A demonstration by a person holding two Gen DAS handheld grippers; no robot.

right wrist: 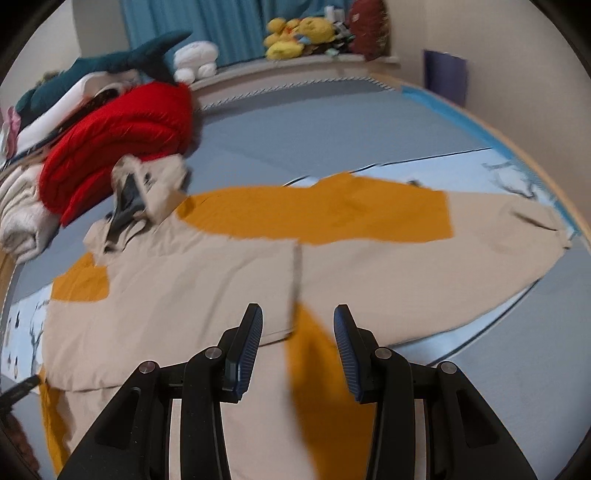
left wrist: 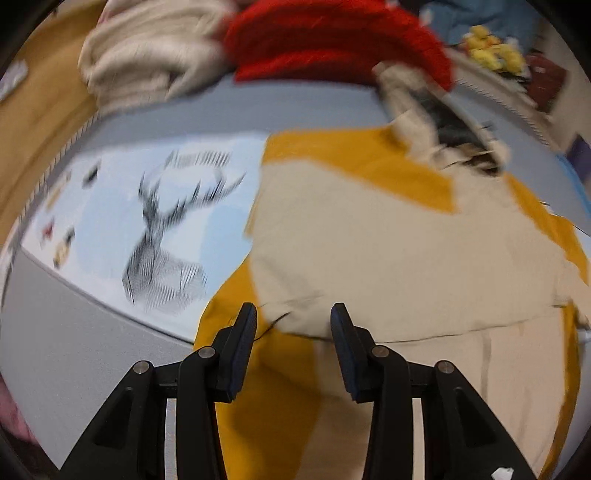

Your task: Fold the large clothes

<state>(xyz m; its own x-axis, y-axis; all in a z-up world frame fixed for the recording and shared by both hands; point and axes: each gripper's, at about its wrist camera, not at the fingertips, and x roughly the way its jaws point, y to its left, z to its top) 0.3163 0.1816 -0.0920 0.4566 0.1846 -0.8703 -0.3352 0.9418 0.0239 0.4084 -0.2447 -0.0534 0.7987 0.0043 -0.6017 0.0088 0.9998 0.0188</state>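
A large beige and mustard-yellow jacket [right wrist: 207, 280] lies spread flat on the grey-blue mat; it also shows in the left wrist view [left wrist: 388, 240]. Its hood [right wrist: 147, 188] lies toward the far left, and one sleeve [right wrist: 509, 243] stretches out to the right. My left gripper [left wrist: 293, 314] is open and empty, just above the jacket's near left part. My right gripper [right wrist: 298, 315] is open and empty above the jacket's lower middle, over a yellow panel [right wrist: 317, 373].
A red garment [right wrist: 118, 140] and a cream knit [right wrist: 18, 210] are piled at the far left, also seen in the left view [left wrist: 332, 40]. A light-blue deer-print panel [left wrist: 155, 229] lies left of the jacket. Plush toys [right wrist: 299, 33] line the back ledge.
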